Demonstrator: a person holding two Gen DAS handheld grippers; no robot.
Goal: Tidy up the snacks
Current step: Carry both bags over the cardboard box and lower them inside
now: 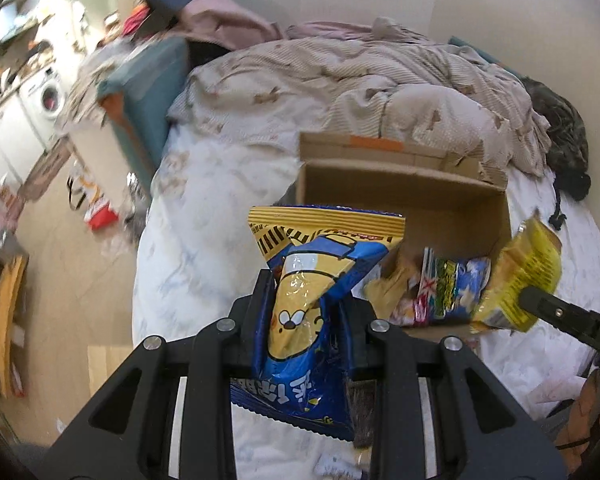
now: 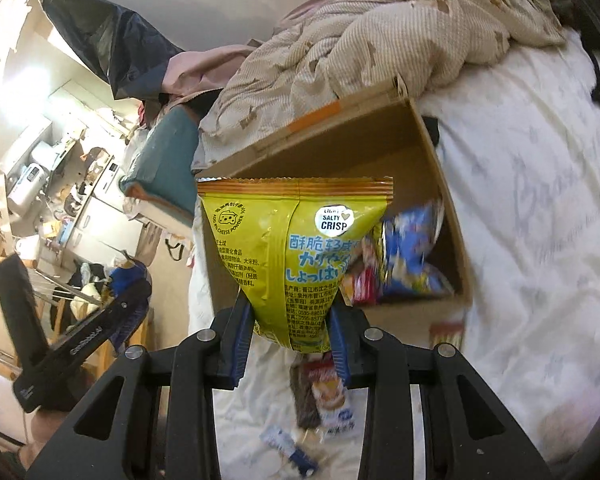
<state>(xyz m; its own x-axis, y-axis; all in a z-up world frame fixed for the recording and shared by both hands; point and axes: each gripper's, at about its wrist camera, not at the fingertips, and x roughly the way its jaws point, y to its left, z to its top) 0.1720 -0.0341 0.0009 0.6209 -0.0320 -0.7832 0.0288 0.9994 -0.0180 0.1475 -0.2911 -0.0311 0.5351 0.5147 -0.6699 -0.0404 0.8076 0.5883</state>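
Note:
My left gripper [image 1: 310,300] is shut on a blue and yellow snack bag [image 1: 320,276], held above the bed in front of an open cardboard box [image 1: 400,184]. Several snack packets [image 1: 448,288] lie in the box's near corner. My right gripper [image 2: 291,312] is shut on the lower end of a yellow-green crisp bag [image 2: 291,240], just short of the same box [image 2: 340,144], which holds blue and red packets [image 2: 408,256]. In the left wrist view the right gripper [image 1: 528,300] and its yellow bag [image 1: 528,264] hang over the box's right edge. The left gripper [image 2: 127,292] shows at the left of the right wrist view.
The box sits on a white bedsheet [image 2: 540,200] below a rumpled beige quilt [image 1: 340,80]. Loose snack packets [image 2: 324,396] lie on the sheet under my right gripper. A teal cushion [image 1: 151,92] stands at the bed's left edge, beside a cluttered floor [image 1: 59,248].

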